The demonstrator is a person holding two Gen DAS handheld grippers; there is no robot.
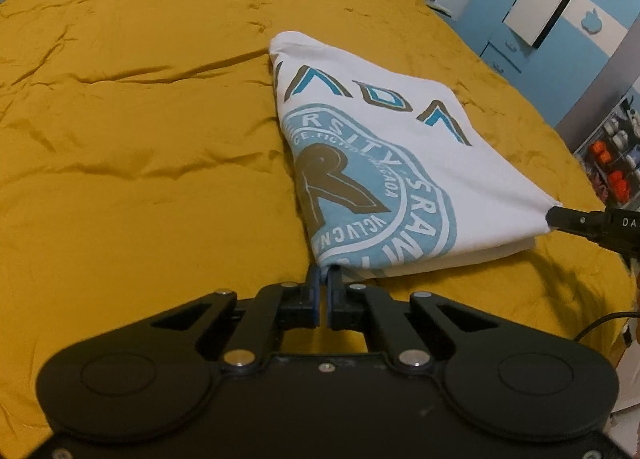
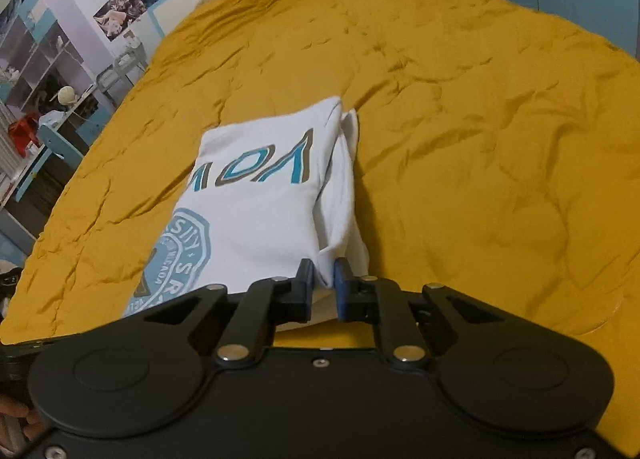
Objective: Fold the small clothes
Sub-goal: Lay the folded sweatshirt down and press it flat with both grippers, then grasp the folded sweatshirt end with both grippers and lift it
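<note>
- A white T-shirt (image 1: 372, 147) lies folded on a big bed with a yellow blanket (image 1: 140, 119)
- The shirt is folded into a thick, long shape with more than one layer
- Its front faces up and shows a print
- The print has big letters in blue and brown near the far end
- Closer to the near end there is a round light blue badge with white letters and a brown shape in the middle
- The letters look upside down from both cameras
- In the right wrist view, loose white folds bunch along the right side of the shirt (image 2: 264, 195)
- The near edge of the shirt is lifted a little off the blanket at its two corners
- The left gripper (image 1: 325, 273) is pinched tight on the near left corner of the shirt, and its blue pads (image 1: 316, 291) almost touch
- The right gripper (image 2: 323, 275) is pinched on the near right corner, with a thick bit of white cloth between its two fingers
- In the left wrist view, the right gripper (image 1: 554, 217) shows as a black tip biting the shirt's corner at the right side
- The yellow blanket has many soft wrinkles, and the shirt sits near the middle of it
- Blue cupboards (image 1: 532, 11) stand past the bed
- Shelves (image 2: 36, 59) and posters (image 2: 132, 3) are by the wall on the other side
</note>
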